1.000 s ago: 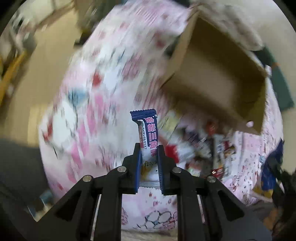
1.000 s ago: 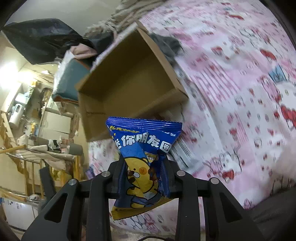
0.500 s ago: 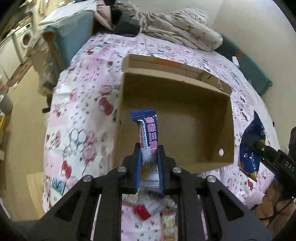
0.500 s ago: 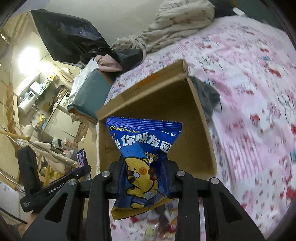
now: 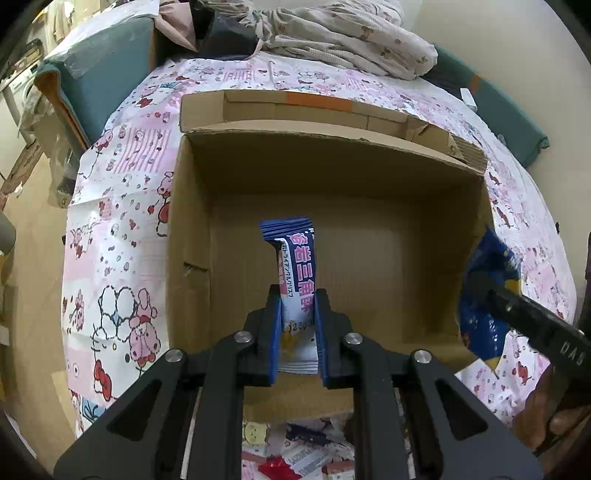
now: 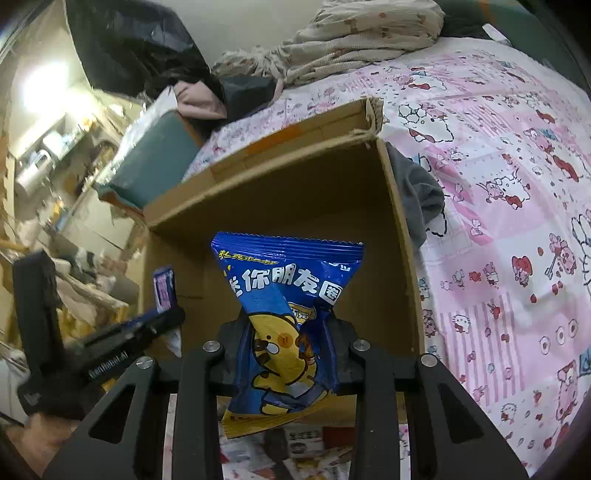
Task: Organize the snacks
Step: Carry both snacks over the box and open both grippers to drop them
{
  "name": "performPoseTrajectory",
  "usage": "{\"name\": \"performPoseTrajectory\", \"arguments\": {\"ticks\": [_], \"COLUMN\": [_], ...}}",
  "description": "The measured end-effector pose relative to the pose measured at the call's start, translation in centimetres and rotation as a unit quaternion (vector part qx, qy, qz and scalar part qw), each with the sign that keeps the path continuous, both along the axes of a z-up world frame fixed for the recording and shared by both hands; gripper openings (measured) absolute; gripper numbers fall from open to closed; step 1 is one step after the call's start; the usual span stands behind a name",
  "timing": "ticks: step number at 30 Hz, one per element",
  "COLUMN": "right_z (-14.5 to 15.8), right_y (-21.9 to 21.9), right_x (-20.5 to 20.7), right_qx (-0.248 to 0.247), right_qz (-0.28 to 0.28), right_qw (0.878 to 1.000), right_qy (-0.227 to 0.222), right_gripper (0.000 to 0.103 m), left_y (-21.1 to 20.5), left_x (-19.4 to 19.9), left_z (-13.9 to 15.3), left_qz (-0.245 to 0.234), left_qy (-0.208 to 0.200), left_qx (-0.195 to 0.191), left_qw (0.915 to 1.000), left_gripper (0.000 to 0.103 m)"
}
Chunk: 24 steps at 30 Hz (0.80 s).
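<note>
An open cardboard box [image 5: 192,206] [image 6: 402,229] lies on a pink cartoon-print bedspread [image 5: 110,206], with nothing inside it. My left gripper [image 5: 297,295] is shut on a slim purple-and-white snack bar [image 5: 297,266], held upright over the box's near wall. My right gripper [image 6: 288,317] is shut on a blue snack bag with a yellow cartoon figure [image 6: 288,295], also held above the box. In the left wrist view that blue bag [image 5: 487,295] shows at the box's right wall. In the right wrist view the purple bar [image 6: 164,288] shows at the box's left side.
Several loose snack packets [image 5: 295,450] [image 6: 295,446] lie on the bedspread just in front of the box. A bundled beige quilt [image 5: 343,33] and dark clothes sit behind it. A grey cloth [image 6: 417,195] lies against the box's right wall. A teal cushion [image 5: 99,74] stands at far left.
Both grippers swung from the bedspread and the snack pile over to the box, each keeping its snack. The box now fills both views, and each gripper shows in the other's view.
</note>
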State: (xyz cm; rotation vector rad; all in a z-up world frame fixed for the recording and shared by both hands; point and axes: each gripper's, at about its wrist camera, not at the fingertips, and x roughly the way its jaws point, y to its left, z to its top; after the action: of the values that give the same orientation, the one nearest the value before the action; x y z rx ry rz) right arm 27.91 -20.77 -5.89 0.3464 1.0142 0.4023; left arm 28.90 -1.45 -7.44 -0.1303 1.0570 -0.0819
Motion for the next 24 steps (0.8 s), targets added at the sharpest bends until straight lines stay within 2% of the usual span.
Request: {"name": "performPoseTrajectory", "arguments": {"ticks": [8, 12, 20, 21, 22, 23, 24], "right_z": [-0.4, -0.5, 0.5, 0.7, 0.9, 1.2, 1.4], "right_y": [0.4, 0.2, 0.3, 0.2, 0.1, -0.1, -0.3], "right_x": [0.2, 0.4, -0.2, -0.3, -0.4, -0.5, -0.6], "right_qx": [-0.007, 0.002, 0.005, 0.009, 0.014, 0.018, 0.022], "right_qz": [0.0, -0.009, -0.013, -0.015, -0.018, -0.024, -0.029], "right_qw": [1.0, 1.0, 1.0, 0.999, 0.999, 0.999, 0.998], "right_qy": [0.001, 0.006, -0.022, -0.028, -0.034, -0.041, -0.048], "right_gripper": [0.036, 0.036, 0.038, 0.042, 0.055, 0.061, 0.073], "left_y": [-0.6, -0.3, -0.6, -0.6, -0.6, -0.6, -0.6], "left_x": [0.3, 0.4, 0.0, -0.1, -0.1, -0.1, -0.1], "left_z": [0.1, 0.1, 0.9, 1.0, 1.1, 1.2, 1.4], "left_qz": [-0.008, 0.001, -0.002, -0.002, -0.002, -0.003, -0.005], "left_qy": [-0.011, 0.003, -0.016, -0.018, -0.02, -0.021, -0.025], "left_qx": [0.015, -0.013, 0.003, 0.001, -0.002, -0.003, -0.003], "left_qw": [0.9998, 0.9999, 0.9999, 0.9998, 0.9998, 0.9998, 0.9997], "left_gripper": [0.014, 0.014, 0.014, 0.014, 0.014, 0.015, 0.016]}}
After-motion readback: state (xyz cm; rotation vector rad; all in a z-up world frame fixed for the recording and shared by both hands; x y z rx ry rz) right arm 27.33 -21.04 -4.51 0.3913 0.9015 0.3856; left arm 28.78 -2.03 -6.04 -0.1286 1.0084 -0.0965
